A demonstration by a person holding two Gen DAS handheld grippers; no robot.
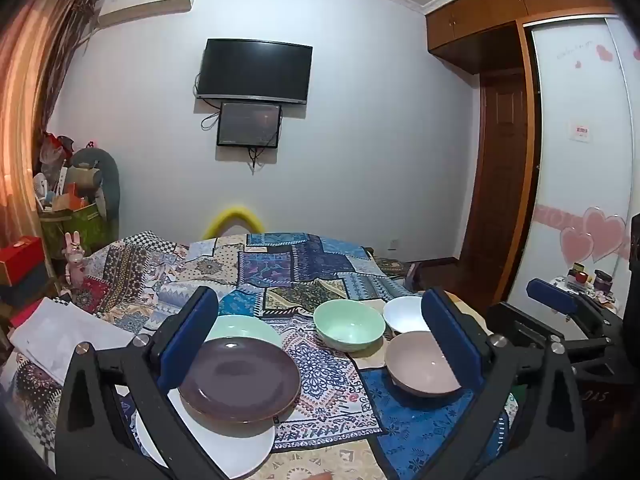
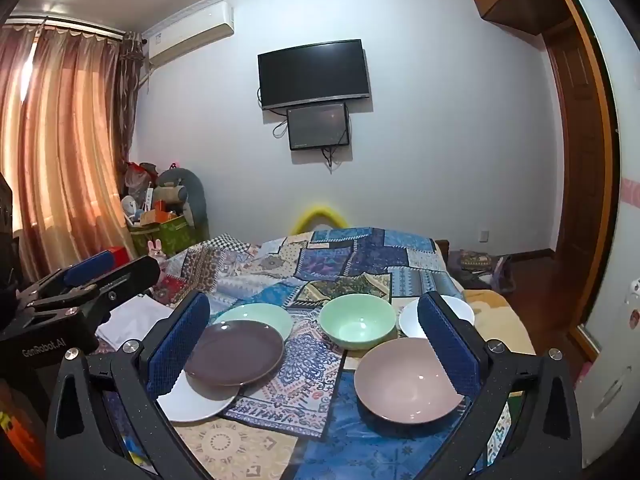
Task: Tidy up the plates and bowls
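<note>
On the patchwork bedspread (image 1: 280,268) lie three overlapping plates: a brown plate (image 1: 240,380) (image 2: 234,352) over a white plate (image 1: 224,448) (image 2: 192,400) and a green plate (image 1: 248,330) (image 2: 260,314). To the right stand a green bowl (image 1: 349,325) (image 2: 357,321), a white bowl (image 1: 404,314) (image 2: 412,322) and a pink bowl (image 1: 420,364) (image 2: 408,380). My left gripper (image 1: 320,340) is open above the dishes and empty. My right gripper (image 2: 316,344) is open and empty too.
The right gripper's body (image 1: 568,320) shows at the left wrist view's right edge; the left gripper's body (image 2: 80,292) shows at the right wrist view's left. A white cloth (image 1: 64,336) lies left of the plates. Boxes and clutter (image 1: 72,200) stand by the curtain. A wardrobe (image 1: 580,160) is right.
</note>
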